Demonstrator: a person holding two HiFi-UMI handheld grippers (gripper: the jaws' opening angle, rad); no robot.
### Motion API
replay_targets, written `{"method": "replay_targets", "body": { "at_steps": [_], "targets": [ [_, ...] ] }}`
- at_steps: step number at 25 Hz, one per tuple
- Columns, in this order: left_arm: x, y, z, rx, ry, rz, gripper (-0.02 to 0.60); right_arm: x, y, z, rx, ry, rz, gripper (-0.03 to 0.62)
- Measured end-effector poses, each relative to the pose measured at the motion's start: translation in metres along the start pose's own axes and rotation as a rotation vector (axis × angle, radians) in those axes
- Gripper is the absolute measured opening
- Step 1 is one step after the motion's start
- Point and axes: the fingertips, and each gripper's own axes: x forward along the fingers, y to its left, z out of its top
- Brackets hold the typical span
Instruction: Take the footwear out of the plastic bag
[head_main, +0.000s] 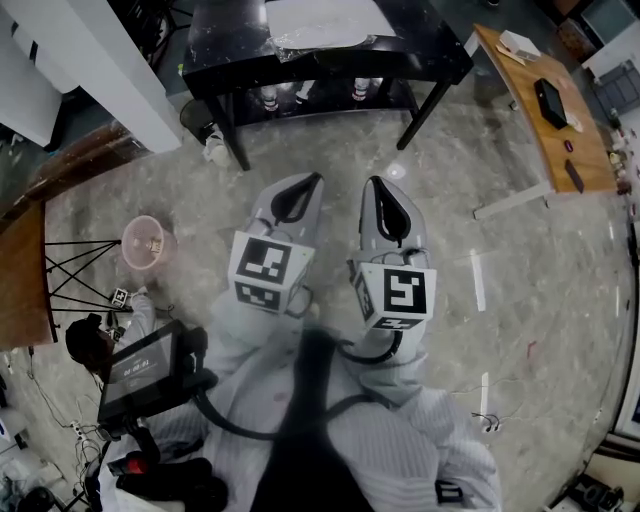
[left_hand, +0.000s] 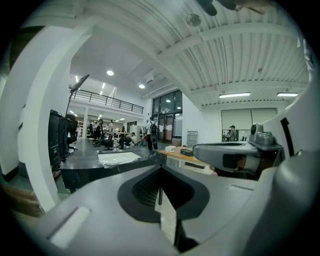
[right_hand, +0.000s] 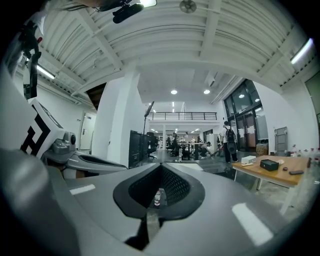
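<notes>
A clear plastic bag (head_main: 322, 24) with something pale inside lies on a black table (head_main: 230, 55) ahead of me; its contents are too small to make out. From the left gripper view the bag (left_hand: 119, 158) shows flat on the tabletop. My left gripper (head_main: 312, 182) and right gripper (head_main: 376, 186) are held side by side above the floor, well short of the table, both pointing at it. Each is shut with nothing between the jaws. The left gripper (left_hand: 160, 174) and right gripper (right_hand: 160, 169) show their jaws meeting in their own views.
A wooden table (head_main: 552, 112) with small dark items stands at the right. Bottles (head_main: 302, 94) sit on the black table's lower shelf. A pink round object (head_main: 147, 242) and a black stand with a screen (head_main: 150, 366) are at my left. A white pillar (head_main: 105, 60) rises at far left.
</notes>
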Motion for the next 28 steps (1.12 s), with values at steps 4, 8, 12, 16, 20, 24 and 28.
{"method": "replay_targets", "body": {
  "at_steps": [4,8,12,16,20,24,28],
  "targets": [
    [0.033,0.013,-0.003,-0.007,0.017,-0.009,0.0,0.03,-0.016,-0.009,0.006,0.015,0.0,0.012],
    [0.086,0.046,0.003,-0.005,0.023,-0.004,0.0,0.087,-0.035,-0.013,0.014,0.013,0.021,0.012],
    [0.152,0.087,0.026,-0.01,-0.009,0.008,0.0,0.159,-0.065,-0.003,-0.007,0.007,0.03,0.012],
    [0.21,0.127,0.042,-0.009,-0.009,0.017,0.0,0.23,-0.09,0.005,-0.01,0.016,0.035,0.012],
    [0.256,0.16,0.043,-0.031,0.013,0.038,0.0,0.287,-0.113,-0.003,0.016,0.048,0.048,0.012],
    [0.294,0.188,0.039,-0.05,0.038,0.071,0.0,0.338,-0.134,-0.013,0.044,0.08,0.086,0.012],
    [0.341,0.218,0.038,-0.061,0.034,0.13,0.0,0.4,-0.161,-0.016,0.039,0.078,0.127,0.012]
  ]
}}
